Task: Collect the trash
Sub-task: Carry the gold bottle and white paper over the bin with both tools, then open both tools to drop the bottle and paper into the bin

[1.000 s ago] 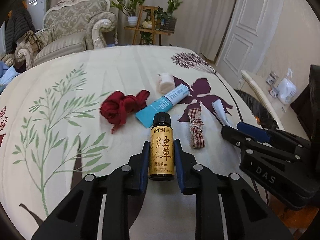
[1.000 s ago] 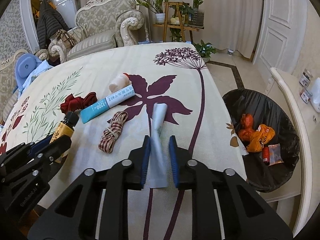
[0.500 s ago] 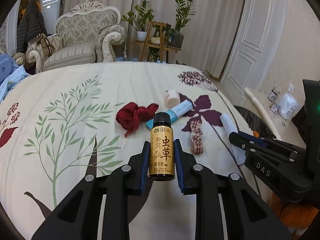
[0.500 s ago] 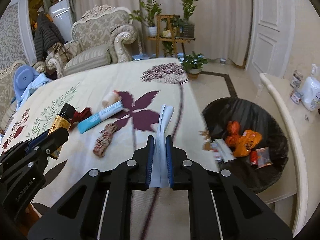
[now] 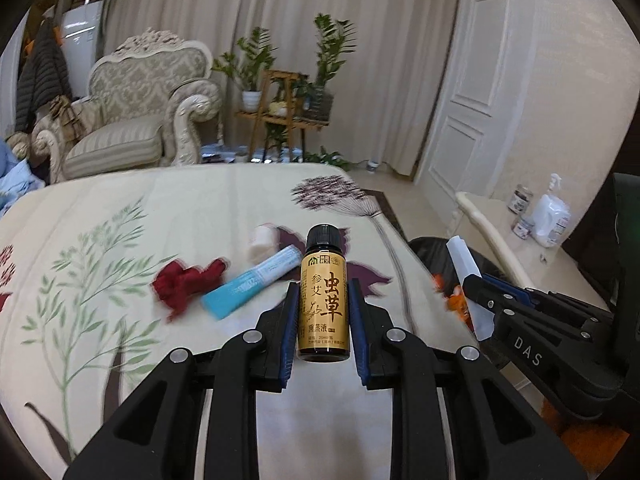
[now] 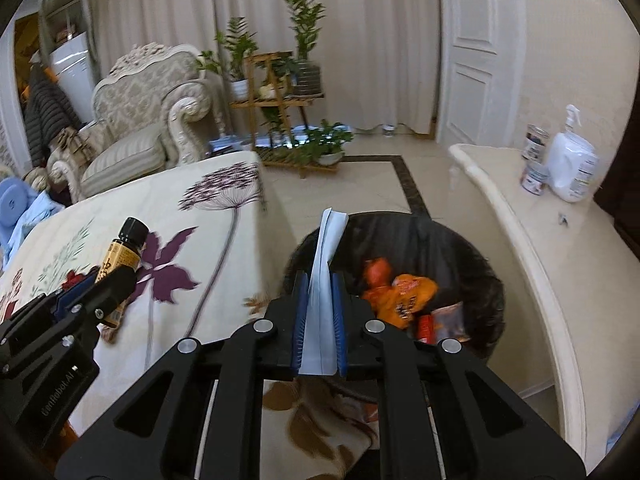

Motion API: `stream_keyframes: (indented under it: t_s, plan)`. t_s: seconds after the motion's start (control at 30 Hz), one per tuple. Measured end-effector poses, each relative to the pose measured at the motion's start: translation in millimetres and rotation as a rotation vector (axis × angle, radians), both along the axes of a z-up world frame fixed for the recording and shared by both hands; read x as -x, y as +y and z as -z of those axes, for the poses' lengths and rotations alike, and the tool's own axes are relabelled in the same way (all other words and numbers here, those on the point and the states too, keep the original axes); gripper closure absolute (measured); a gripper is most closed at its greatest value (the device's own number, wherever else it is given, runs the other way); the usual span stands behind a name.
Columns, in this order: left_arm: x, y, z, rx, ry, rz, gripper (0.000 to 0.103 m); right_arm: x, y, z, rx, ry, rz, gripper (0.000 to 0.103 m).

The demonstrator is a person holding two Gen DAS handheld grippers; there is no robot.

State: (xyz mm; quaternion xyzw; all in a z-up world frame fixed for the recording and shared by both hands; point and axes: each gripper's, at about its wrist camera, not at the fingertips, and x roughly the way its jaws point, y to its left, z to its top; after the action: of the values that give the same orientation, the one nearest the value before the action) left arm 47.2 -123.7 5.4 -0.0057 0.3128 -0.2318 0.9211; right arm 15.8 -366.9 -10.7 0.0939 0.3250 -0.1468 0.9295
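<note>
My left gripper [image 5: 323, 304] is shut on a small brown bottle [image 5: 324, 300] with a gold label and black cap, held upright above the floral tablecloth [image 5: 160, 208]. It also shows in the right wrist view [image 6: 120, 256]. My right gripper [image 6: 320, 304] is shut on a folded white paper strip [image 6: 324, 280], held just in front of the black-lined trash bin [image 6: 420, 236], which holds orange wrappers [image 6: 404, 292]. On the table lie a red cloth [image 5: 184, 280], a blue tube [image 5: 252, 282] and a pale roll [image 5: 262, 240].
A cream counter [image 6: 532, 224] with a white spray bottle [image 6: 570, 168] and small jars stands right of the bin. An armchair [image 5: 148, 116] and a wooden plant stand [image 5: 280, 116] are beyond the table. A white door [image 6: 476, 52] is at the back right.
Both grippers have lifted and swung right with their loads. The paper strip now sits in front of the bin instead of over the table. The bottle is higher above the cloth.
</note>
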Motion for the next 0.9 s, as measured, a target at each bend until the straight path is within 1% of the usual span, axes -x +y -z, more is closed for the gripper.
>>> stream_keyframes:
  t_s: [0.13, 0.33, 0.7, 0.73, 0.83, 0.9]
  plan:
    - [-1, -26, -2, 0.003, -0.017, 0.038, 0.078, -1, -19, 4, -0.006, -0.003, 0.032, 0.090]
    - [-7, -67, 2, -0.021, -0.008, 0.110, 0.078, -6, -41, 9, -0.013, -0.005, 0.060, 0.090]
    - [-23, -120, 10, -0.062, 0.002, 0.170, 0.078, -17, -72, 22, -0.023, 0.009, 0.108, 0.089]
    - [-24, -124, 10, -0.065, 0.002, 0.172, 0.078, -17, -74, 23, -0.024, 0.007, 0.112, 0.088]
    - [-27, -138, 13, -0.080, 0.003, 0.185, 0.078, -16, -78, 25, -0.031, 0.002, 0.130, 0.073]
    - [-29, -145, 15, -0.087, 0.002, 0.189, 0.078, -16, -79, 26, -0.034, 0.004, 0.136, 0.072]
